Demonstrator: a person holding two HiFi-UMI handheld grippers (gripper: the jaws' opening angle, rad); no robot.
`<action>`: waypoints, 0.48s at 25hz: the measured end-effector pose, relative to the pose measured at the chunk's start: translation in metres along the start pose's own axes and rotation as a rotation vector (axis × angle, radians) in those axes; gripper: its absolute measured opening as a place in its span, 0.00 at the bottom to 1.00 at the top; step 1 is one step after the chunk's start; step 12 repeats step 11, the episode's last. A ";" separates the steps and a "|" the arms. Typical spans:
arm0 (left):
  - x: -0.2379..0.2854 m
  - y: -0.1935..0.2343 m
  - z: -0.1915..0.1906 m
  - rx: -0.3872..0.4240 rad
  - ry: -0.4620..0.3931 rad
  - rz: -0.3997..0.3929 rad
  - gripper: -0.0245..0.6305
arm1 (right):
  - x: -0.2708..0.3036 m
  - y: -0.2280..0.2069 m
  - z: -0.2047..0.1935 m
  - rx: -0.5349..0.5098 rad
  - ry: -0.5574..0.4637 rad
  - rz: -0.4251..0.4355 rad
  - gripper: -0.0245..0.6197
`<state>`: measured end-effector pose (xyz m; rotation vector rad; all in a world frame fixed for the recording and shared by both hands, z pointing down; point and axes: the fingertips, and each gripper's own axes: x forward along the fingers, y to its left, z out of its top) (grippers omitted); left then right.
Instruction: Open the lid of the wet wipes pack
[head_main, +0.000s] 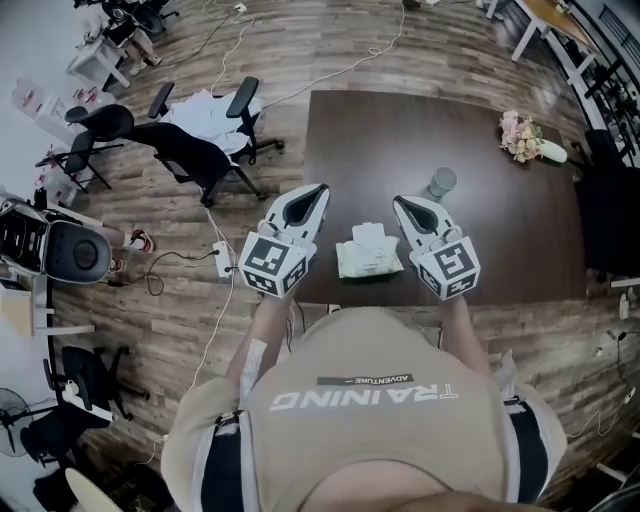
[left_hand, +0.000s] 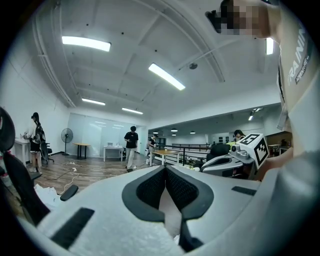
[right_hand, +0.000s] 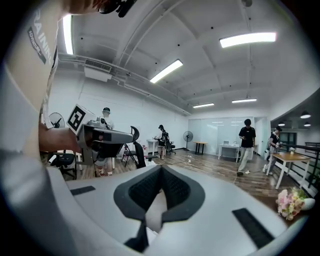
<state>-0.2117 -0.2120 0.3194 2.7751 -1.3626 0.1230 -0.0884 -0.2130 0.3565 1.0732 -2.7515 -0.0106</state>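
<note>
- Wet wipes pack (head_main: 368, 250) flat on the dark table (head_main: 500, 230), close to the near edge, straight in front of the person's beige shirt (head_main: 370, 400)
- Sits in the gap between both tongs, touching neither as seen in the head view
- Left gripper (head_main: 320, 190): just left of the pack, tips past the pack's far end, marker cube back over the table's near edge
- Pressed together at the tips in the left gripper view, nothing pinched
- Right gripper (head_main: 399, 202): just right of the pack, a bit nearer to it than the left one, angled inward toward the pack's far corner
- Also pressed together at the tips in the right gripper view, nothing pinched
- Both pointed roughly level across the room, away from the person (each visible off to the side in the other's view)
- Pack out of sight in both gripper views, so placement read from the head view only
- Pale flap on top of the pack, at its far half; open or closed not readable from above
- Grey cup (head_main: 440, 183) on the table just beyond the right gripper's tips
- Bunch of pink flowers (head_main: 520, 135) near the far right corner, well apart from the pack
- Black office chair (head_main: 195, 150) on the wood floor left of the table
</note>
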 end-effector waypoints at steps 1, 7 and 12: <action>-0.001 0.001 -0.002 -0.003 0.002 0.001 0.05 | 0.002 0.002 -0.002 0.000 0.004 0.008 0.06; -0.004 0.006 -0.007 -0.017 0.007 0.014 0.05 | 0.008 0.006 -0.005 -0.006 0.016 0.030 0.06; -0.005 0.000 -0.004 0.016 0.009 0.004 0.05 | 0.008 0.009 -0.008 -0.002 0.026 0.045 0.06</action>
